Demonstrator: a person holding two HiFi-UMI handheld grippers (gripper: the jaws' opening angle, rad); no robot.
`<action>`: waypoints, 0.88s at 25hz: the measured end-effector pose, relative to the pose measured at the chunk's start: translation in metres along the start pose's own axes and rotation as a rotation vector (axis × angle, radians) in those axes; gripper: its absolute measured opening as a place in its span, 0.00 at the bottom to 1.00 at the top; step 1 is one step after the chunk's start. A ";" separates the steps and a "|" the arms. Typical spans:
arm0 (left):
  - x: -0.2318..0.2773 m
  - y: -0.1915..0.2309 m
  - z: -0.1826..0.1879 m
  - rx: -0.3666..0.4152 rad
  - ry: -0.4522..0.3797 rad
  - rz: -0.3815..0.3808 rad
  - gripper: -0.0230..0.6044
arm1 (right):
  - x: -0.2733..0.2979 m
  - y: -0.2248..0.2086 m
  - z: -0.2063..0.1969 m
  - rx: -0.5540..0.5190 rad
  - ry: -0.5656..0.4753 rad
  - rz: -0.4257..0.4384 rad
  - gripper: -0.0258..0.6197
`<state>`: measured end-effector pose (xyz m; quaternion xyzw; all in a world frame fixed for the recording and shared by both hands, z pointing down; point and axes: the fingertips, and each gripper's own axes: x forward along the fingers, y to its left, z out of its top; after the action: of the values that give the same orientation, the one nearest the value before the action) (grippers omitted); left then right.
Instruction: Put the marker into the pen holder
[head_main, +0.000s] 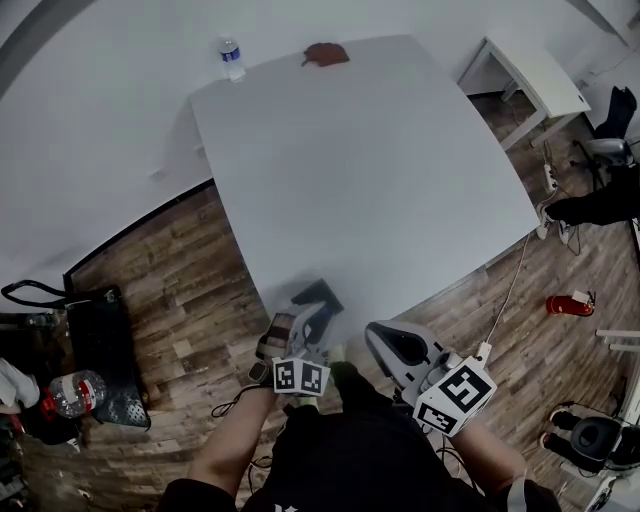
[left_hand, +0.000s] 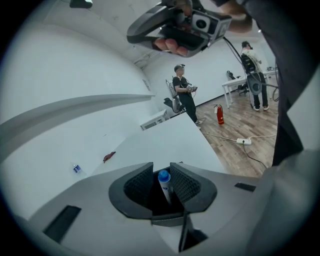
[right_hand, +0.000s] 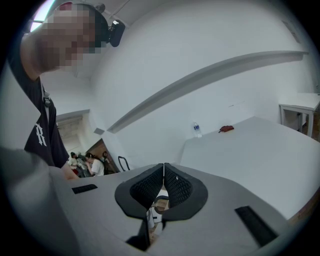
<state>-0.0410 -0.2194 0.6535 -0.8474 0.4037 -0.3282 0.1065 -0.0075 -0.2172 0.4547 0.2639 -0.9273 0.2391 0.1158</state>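
The left hand-held gripper (left_hand: 161, 166) is grasping the marker (left_hand: 164, 181). The marker stands between the ribbed pads with its blue cap pointing out past the tips, its white barrel running back into the throat. In the head view this gripper sits at the near corner of the white bench (head_main: 380, 170).

The right hand-held gripper (right_hand: 163, 167) is clenched, its tips meeting with nothing between them. It is just beside the left one, off the bench's near edge and over the wooden floor (head_main: 200, 260).

Two things lie on the bench, both at its far edge and well apart from the grippers: a water bottle (head_main: 230, 57) at the far left corner and a small reddish-brown item (head_main: 325, 53) near it.

Around the bench:
- A second white desk (head_main: 530, 75) stands beyond the right side.
- A red fire extinguisher (head_main: 568, 303) lies on the floor to the right.
- A white power strip (left_hand: 244, 141) lies there too, with its cable trailing.
- A black bag (head_main: 100, 340) sits on the floor to the left.
- A person (left_hand: 182, 92) stands past the bench's far end.
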 end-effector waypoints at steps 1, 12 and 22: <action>0.000 -0.001 0.000 -0.002 -0.001 -0.008 0.19 | 0.001 0.000 0.000 0.000 0.000 0.002 0.07; -0.027 -0.004 0.025 -0.023 -0.068 -0.031 0.26 | 0.011 0.018 0.002 -0.008 -0.026 0.009 0.07; -0.080 0.012 0.067 -0.129 -0.183 -0.006 0.14 | 0.012 0.034 -0.002 -0.041 -0.058 -0.029 0.07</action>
<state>-0.0422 -0.1726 0.5596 -0.8802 0.4097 -0.2231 0.0873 -0.0360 -0.1956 0.4479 0.2814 -0.9311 0.2106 0.0978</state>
